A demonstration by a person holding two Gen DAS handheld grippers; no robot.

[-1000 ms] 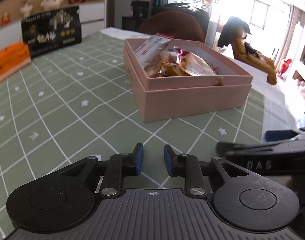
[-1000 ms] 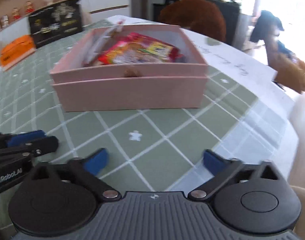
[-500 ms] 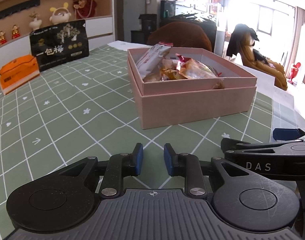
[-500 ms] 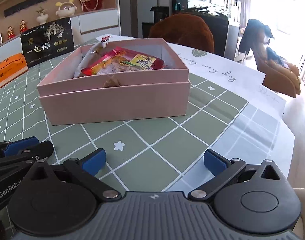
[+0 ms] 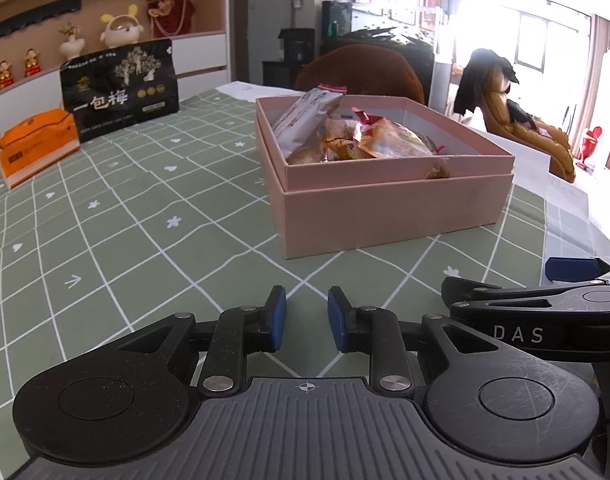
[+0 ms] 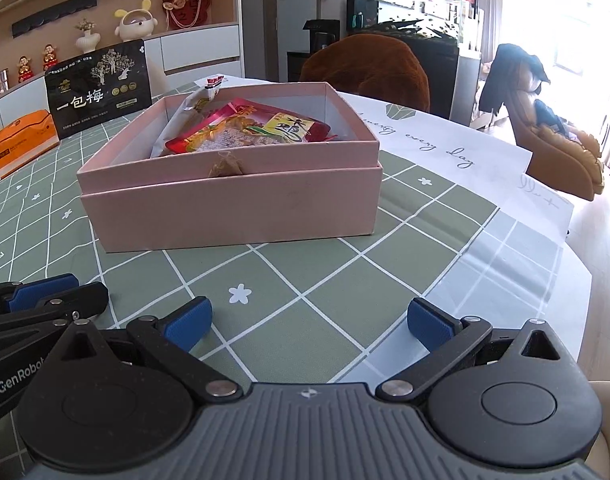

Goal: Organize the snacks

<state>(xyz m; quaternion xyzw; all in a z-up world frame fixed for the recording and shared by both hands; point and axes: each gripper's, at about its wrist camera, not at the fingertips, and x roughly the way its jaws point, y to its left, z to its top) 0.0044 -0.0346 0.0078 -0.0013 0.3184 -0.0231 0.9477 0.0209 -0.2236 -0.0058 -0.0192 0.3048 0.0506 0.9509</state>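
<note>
The left gripper (image 5: pixel 306 317), black with blue pads, hovers above a table, its jaws drawn nearly together with only a narrow gap and nothing between them. The right gripper (image 6: pixel 309 322) sits just beside it, jaws spread wide apart and empty.

Ahead of both, near the middle of the table, stands a pink cardboard box (image 6: pixel 233 208), open at the top, nested in a slightly wider pink base. It is low and roughly square; in the right wrist view one flat side faces the camera, in the left wrist view a corner points toward it. Inside lie crinkly snack packets (image 6: pixel 249 130): a red and yellow one lying flat, its long axis running across the box from left to right, and a pale silvery one (image 5: pixel 307 118) leaning upright against the far left corner, its top sticking above the rim. A small brown wrapped sweet (image 6: pixel 226 166) hangs over the near wall.

The table wears a matte sage-green cloth (image 5: pixel 117 236) with a white grid and small white flowers; a white paper sheet (image 6: pixel 445 148) with handwriting covers its far right part. At the far left stand a glossy black pouch (image 5: pixel 121 88) and an orange carton (image 5: pixel 37 140).

Behind are wooden shelves with figurines (image 5: pixel 119 32), a brown rounded chair (image 6: pixel 369 68) and a bright window.
</note>
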